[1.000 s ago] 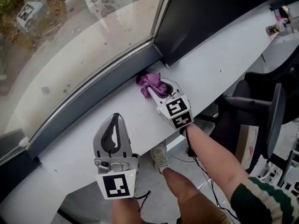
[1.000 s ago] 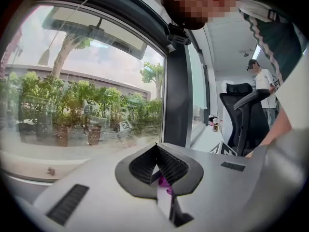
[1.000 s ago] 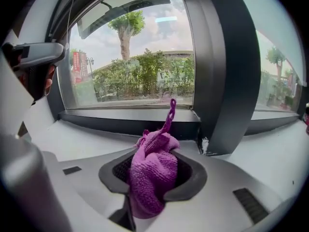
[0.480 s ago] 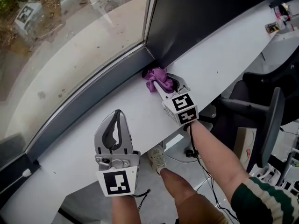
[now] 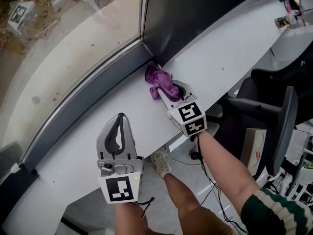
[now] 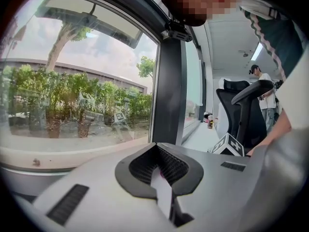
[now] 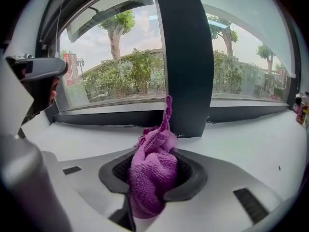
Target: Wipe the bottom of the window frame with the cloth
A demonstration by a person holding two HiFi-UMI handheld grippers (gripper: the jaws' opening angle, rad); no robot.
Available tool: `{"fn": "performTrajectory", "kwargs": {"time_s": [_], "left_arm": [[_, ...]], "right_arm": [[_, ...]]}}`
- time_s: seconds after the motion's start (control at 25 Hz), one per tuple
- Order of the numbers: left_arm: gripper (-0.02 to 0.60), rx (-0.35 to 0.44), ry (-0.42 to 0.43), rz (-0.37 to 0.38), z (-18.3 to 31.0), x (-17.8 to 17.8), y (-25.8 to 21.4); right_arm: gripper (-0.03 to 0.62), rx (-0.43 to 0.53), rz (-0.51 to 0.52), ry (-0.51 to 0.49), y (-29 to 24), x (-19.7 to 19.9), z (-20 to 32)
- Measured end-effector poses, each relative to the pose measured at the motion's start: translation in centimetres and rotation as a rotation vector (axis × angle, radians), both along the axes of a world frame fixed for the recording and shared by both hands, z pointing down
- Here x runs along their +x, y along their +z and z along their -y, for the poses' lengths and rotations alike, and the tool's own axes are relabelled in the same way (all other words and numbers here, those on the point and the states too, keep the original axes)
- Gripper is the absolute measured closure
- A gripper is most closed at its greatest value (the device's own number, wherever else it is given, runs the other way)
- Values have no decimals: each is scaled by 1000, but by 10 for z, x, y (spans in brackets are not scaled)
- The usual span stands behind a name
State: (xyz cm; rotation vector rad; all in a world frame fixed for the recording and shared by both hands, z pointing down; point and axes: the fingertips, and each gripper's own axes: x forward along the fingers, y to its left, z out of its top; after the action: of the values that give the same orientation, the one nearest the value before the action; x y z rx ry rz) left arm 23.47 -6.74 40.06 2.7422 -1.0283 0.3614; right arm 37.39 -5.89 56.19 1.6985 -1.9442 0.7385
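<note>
A crumpled purple cloth [image 5: 159, 81] is pinched in my right gripper [image 5: 164, 93], which is shut on it. The cloth lies on the white sill [image 5: 88, 141], close to the dark grey bottom of the window frame [image 5: 88, 94], where that strip meets the dark upright pillar [image 5: 195, 13]. In the right gripper view the cloth [image 7: 153, 168] bulges out between the jaws, with the frame bottom [image 7: 108, 116] just beyond it. My left gripper [image 5: 120, 120] rests on the sill further left, shut with nothing in it; its jaws [image 6: 161, 178] are closed together.
A black office chair [image 5: 274, 111] stands to the right of the sill. Small items [image 5: 288, 13] sit at the sill's far right end. The person's legs and a shoe [image 5: 160, 163] are below the sill edge. Marker boards [image 5: 19, 13] lie outside the glass.
My right gripper has slid the cloth to the right along the frame bottom, closer to the corner under the dark pillar. The left gripper has stayed where it was.
</note>
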Motion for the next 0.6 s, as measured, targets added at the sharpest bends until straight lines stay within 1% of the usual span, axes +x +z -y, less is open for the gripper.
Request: {"fn": "performTrajectory", "kwargs": {"time_s": [0.24, 0.6], "left_arm": [[575, -17, -21, -13, -5, 1, 8], [575, -17, -16, -5, -15, 1, 14]], "right_arm": [[447, -9, -13, -14, 1, 1, -12], [447, -19, -12, -21, 2, 3, -30]]}}
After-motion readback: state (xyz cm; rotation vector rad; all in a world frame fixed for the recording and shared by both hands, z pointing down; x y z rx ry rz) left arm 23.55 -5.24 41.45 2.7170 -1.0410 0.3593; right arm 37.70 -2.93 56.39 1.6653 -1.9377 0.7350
